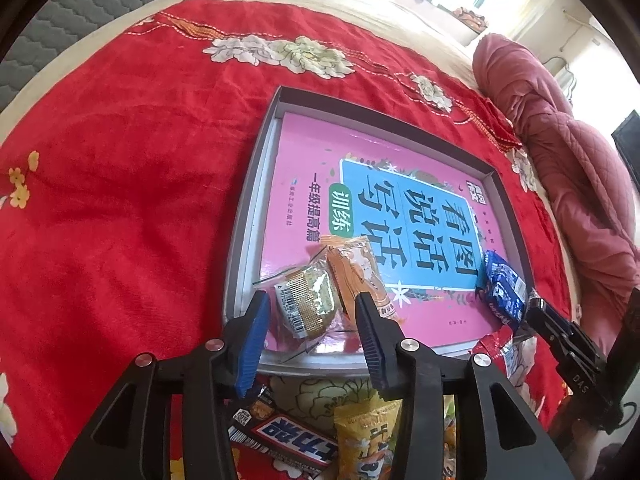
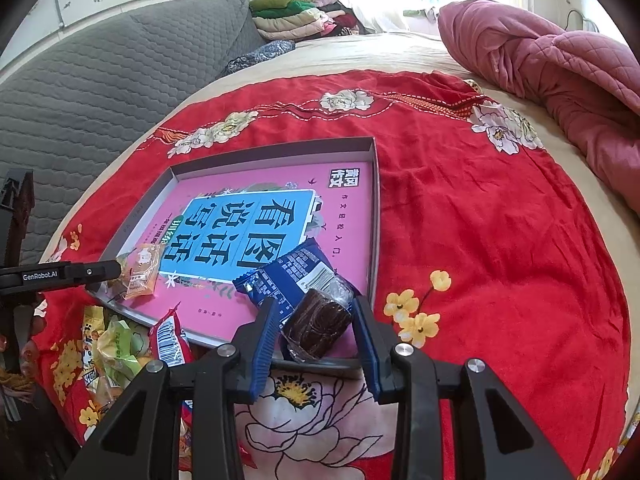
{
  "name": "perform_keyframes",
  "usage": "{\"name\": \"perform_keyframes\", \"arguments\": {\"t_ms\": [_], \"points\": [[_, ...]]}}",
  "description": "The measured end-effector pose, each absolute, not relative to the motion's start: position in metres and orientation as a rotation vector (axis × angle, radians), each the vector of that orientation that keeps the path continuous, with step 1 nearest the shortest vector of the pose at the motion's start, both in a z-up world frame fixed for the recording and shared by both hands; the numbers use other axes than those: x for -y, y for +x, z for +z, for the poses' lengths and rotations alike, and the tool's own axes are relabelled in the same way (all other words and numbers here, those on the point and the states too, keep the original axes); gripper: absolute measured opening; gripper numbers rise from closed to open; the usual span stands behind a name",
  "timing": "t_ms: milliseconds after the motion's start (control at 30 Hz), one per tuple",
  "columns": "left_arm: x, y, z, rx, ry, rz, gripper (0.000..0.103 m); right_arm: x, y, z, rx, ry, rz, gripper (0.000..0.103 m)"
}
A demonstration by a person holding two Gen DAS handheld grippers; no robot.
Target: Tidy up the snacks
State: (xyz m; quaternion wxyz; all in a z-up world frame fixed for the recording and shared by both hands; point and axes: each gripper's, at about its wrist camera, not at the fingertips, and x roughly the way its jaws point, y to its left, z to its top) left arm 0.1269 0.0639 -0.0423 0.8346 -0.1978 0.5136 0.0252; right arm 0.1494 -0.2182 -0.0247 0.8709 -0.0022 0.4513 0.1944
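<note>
My left gripper (image 1: 312, 308) stands parted, pads clear of the gold-wrapped snack (image 1: 308, 304) lying in the grey tray (image 1: 240, 248), my right gripper (image 2: 316, 316) clamps a blue-wrapped chocolate cake (image 2: 316, 320), loose packets (image 2: 116, 352) crowding the red blanket (image 2: 500, 240) nearby.

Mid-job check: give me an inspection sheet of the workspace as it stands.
Surface: red floral cloth over a bed, wrinkled.
Job's things: grey shallow box holds a pink book; on it lie a gold-wrapped round snack, an orange packet and a brown round cake in a blue-and-clear wrapper.
Clutter: black snack bar, yellow packet and red packet lie loose outside the box's near edge.
Grippers: left claw open, astride the gold-wrapped round snack; right claw shut on the brown round cake.
Cables: nothing seen.
Surroundings: pink quilt, grey quilted cushion, folded clothes.
</note>
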Motion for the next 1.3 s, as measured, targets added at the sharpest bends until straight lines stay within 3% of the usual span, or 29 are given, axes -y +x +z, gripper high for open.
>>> {"name": "perform_keyframes", "arguments": {"t_ms": [1300], "points": [[-0.061, 0.105, -0.003, -1.046, -0.455, -0.002, 0.063, 0.216, 0.139, 0.001, -0.846, 0.019, 0.481, 0.047]]}}
